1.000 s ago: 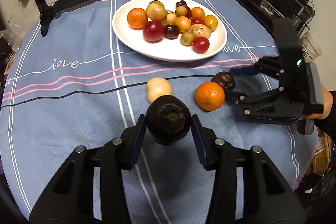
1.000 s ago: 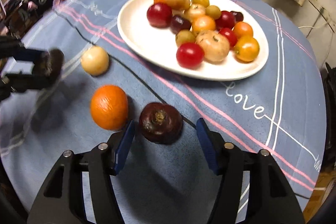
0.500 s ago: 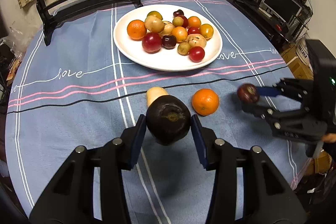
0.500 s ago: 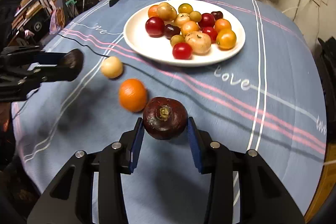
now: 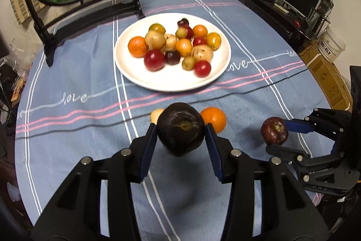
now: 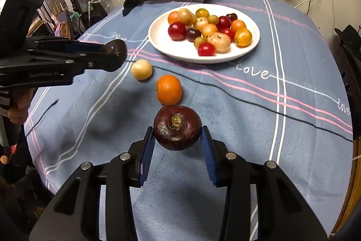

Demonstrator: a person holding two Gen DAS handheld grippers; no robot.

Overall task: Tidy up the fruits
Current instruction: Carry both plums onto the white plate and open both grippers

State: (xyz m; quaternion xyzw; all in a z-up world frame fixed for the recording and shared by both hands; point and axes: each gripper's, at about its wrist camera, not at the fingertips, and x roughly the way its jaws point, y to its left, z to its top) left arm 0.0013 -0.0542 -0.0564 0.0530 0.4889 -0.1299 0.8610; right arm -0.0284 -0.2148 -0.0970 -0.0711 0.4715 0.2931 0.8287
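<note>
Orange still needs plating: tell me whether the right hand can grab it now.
Probably not yet: the right gripper has its fingers full with a dark maroon round fruit. The round orange fruit sits unobstructed on the blue striped tablecloth.

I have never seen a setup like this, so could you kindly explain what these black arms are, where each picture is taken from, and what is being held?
There is no robot here: a person holds a hand-operated two-finger tool in each hand, and each tool carries a wide-angle camera looking along its fingers. One picture is from the left tool, the other from the right tool; each also shows the other tool from the side. The left tool grips a near-black fruit and the right a dark reddish fruit, both lifted above the blue tablecloth. On the cloth lie an orange, a pale yellow fruit and a white plate of mixed small fruits.
</note>
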